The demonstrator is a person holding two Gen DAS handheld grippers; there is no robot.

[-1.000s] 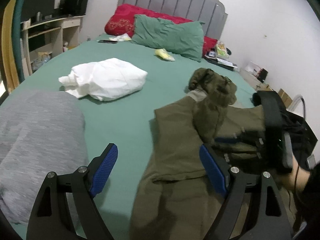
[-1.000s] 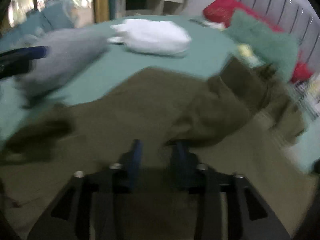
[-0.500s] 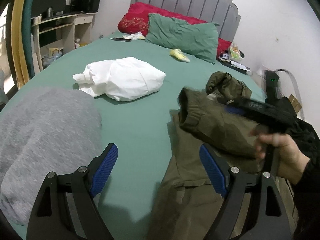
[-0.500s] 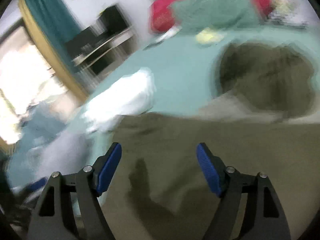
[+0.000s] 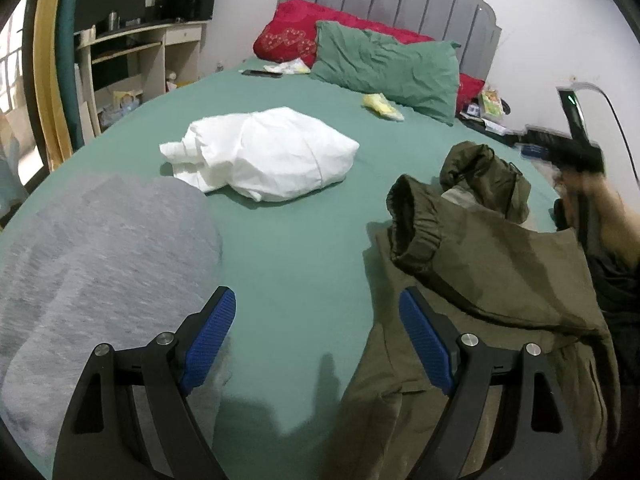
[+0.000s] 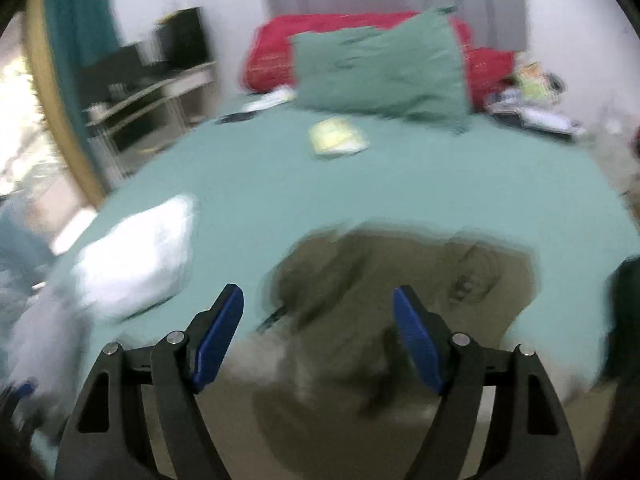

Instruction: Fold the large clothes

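An olive green jacket [image 5: 500, 280] lies on the right side of the green bed [image 5: 300, 264]. One sleeve is folded across its body, with the cuff [image 5: 412, 224] pointing left, and the hood is bunched at the far end. My left gripper [image 5: 316, 340] is open and empty, low over the sheet by the jacket's left edge. My right gripper [image 6: 318, 338] is open and hangs above the hood end of the jacket [image 6: 360, 300], nothing between its pads. In the left wrist view it is a blurred dark shape [image 5: 568, 152] in a hand at far right.
A crumpled white garment [image 5: 264, 156] lies mid-bed and a grey garment [image 5: 100, 260] near left. A green pillow [image 5: 388, 68], a red pillow [image 5: 292, 36] and a small yellow item [image 5: 382, 106] lie by the headboard. A desk [image 5: 132, 52] stands left.
My right gripper carried the sleeve across the jacket, opened and let it go, then swung away to the right. The sleeve now rests on the jacket. My left gripper edged slightly forward.
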